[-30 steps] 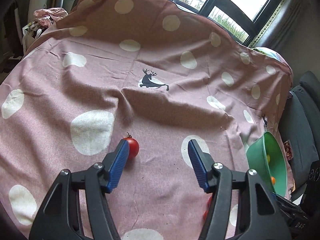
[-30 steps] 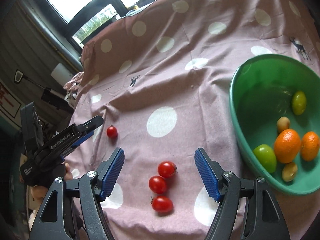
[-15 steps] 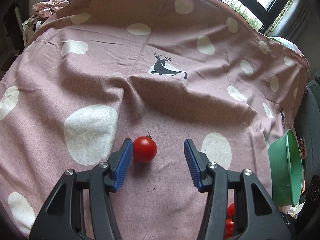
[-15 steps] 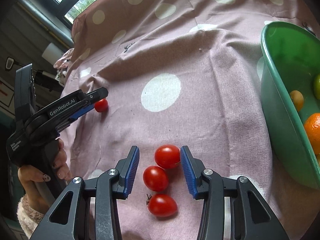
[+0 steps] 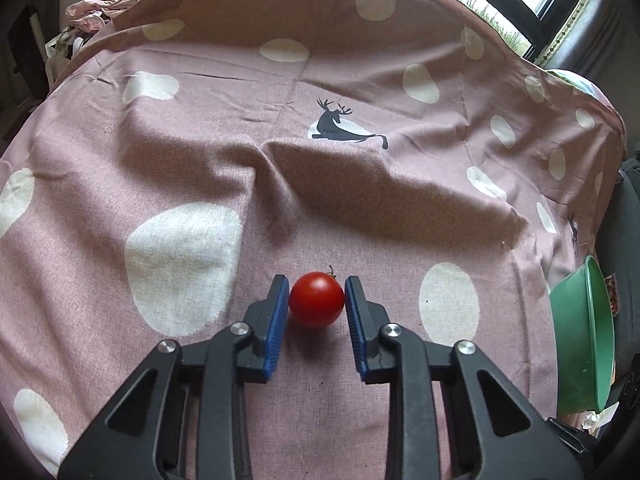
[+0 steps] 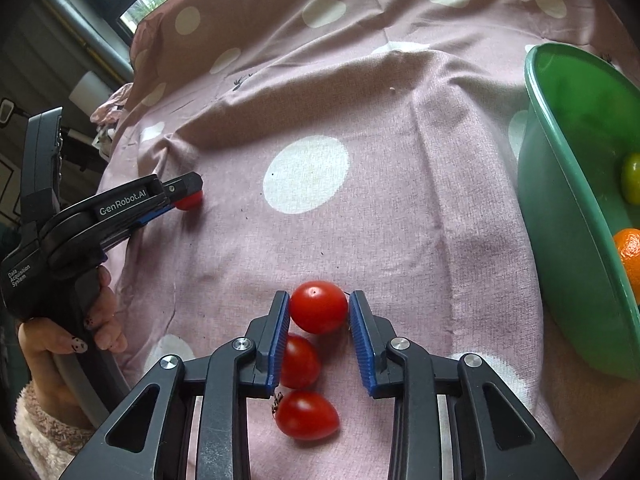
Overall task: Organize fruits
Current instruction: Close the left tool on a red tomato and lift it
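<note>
Tomatoes are pinched: one lone tomato (image 5: 316, 299) by the left gripper (image 5: 316, 294); only the right view shows the right gripper (image 6: 319, 307), its jaws just closed on the top tomato (image 6: 318, 306), and two more tomatoes (image 6: 306, 415) at 6 o'clock.

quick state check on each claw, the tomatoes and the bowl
left claw: shut on the lone tomato
right claw: just closed on the top tomato
two lower tomatoes: loose on the cloth
green bowl: tilted, holds fruit
</note>
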Available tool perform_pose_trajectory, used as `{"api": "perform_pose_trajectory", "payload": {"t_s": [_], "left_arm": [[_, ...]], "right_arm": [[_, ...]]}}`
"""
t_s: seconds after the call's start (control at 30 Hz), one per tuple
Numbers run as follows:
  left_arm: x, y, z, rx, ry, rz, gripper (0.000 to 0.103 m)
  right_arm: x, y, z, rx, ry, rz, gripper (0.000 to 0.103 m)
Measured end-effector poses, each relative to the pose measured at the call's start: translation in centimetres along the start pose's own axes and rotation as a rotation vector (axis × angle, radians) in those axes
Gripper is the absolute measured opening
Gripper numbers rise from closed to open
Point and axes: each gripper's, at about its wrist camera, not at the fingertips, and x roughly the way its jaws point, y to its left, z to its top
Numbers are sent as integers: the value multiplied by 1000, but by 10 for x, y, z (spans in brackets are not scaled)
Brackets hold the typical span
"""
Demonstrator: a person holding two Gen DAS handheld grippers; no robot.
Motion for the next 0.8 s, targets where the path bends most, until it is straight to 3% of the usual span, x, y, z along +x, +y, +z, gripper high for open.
{"api": "perform_pose_trajectory", "payload": {"t_s": [0.4,0.8], "left_arm": [[-10,3,-3,-21,-15,-5,27],[-58,-24,-14,56,-108,-16,27]], "right_arm": [[-4,3,0,-3,-15,-11,33],[-26,6,2,-11,-85,-11,33]]}}
